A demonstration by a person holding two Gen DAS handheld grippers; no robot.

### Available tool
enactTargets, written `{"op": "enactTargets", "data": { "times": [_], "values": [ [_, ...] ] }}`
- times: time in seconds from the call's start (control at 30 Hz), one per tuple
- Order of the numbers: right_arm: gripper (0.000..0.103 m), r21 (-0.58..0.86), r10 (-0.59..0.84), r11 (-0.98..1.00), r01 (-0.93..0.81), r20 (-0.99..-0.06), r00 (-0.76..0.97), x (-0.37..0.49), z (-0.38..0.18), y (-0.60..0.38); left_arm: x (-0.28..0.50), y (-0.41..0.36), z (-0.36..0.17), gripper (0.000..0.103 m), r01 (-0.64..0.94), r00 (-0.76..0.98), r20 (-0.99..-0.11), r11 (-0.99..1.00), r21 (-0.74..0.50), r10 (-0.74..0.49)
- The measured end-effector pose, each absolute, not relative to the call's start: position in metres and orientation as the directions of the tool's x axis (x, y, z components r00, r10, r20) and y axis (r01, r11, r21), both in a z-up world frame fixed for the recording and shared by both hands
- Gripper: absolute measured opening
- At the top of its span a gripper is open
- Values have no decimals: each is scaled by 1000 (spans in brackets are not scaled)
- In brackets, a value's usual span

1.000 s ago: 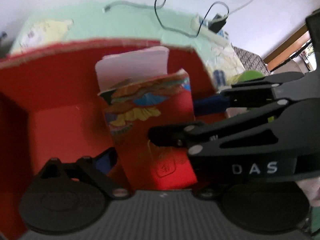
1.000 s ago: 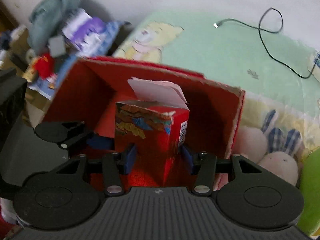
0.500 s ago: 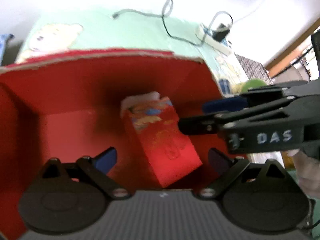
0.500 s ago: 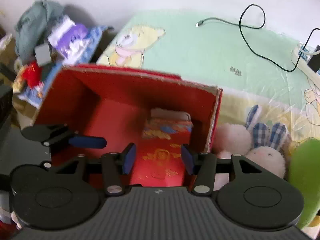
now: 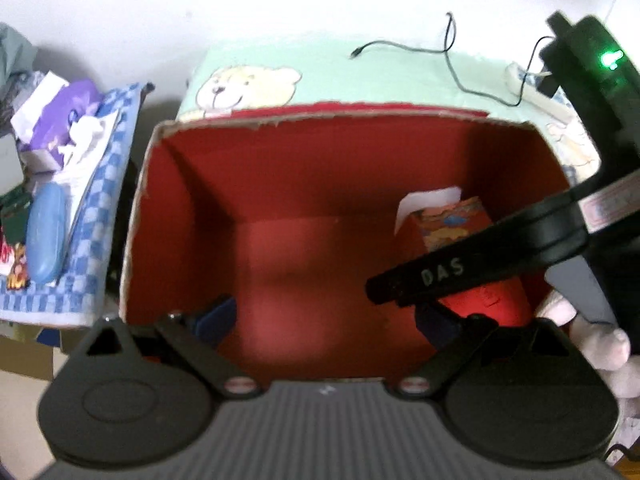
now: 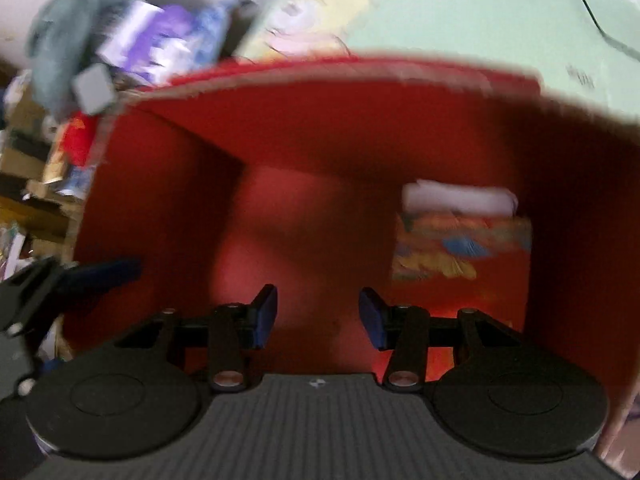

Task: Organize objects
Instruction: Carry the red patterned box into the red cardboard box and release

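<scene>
Left wrist view, left gripper wide open and empty above red box, carton standing in box's right corner; right wrist view, right gripper just narrowing, half open, holding nothing, carton beyond its right finger.

one red box, one carton, two tools

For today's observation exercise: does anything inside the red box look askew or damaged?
Yes. The small red carton in the red box leans against the right wall instead of standing upright, its white top flap open. The box's far rim is ragged, as if torn.
</scene>
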State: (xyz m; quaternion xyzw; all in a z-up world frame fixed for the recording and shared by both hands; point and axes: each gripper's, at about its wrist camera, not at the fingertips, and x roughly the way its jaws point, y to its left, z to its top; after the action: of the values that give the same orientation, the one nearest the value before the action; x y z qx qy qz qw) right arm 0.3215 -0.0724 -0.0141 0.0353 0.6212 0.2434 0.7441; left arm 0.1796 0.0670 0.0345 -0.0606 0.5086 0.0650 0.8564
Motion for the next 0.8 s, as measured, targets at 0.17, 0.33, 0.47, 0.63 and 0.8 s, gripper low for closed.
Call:
{"op": "enactTargets", "data": {
  "times": [0.17, 0.33, 0.47, 0.63, 0.8],
  "values": [
    [17, 324, 356, 926, -194, -920, 163, 322, -14, -99, 185, 62, 29, 97, -200, 463, -882, 980, -6, 89],
    [34, 462, 504, 860, -216, -834, 225, 292, 15, -118, 184, 53, 30, 96, -205, 476, -870, 978, 36, 132],
    [35, 507, 553, 833, -221, -755, 352, 252, 46, -143, 179, 46, 40, 95, -206, 504, -848, 976, 70, 167],
    [36, 451, 502, 864, -224, -732, 461, 208, 67, -157, 170, 34, 50, 95, -210, 527, -825, 972, 109, 206],
    [43, 346, 401, 915, -210, -710, 579, 172, 73, -160, 158, 23, 56, 96, -185, 555, -801, 972, 143, 224]
  ]
}}
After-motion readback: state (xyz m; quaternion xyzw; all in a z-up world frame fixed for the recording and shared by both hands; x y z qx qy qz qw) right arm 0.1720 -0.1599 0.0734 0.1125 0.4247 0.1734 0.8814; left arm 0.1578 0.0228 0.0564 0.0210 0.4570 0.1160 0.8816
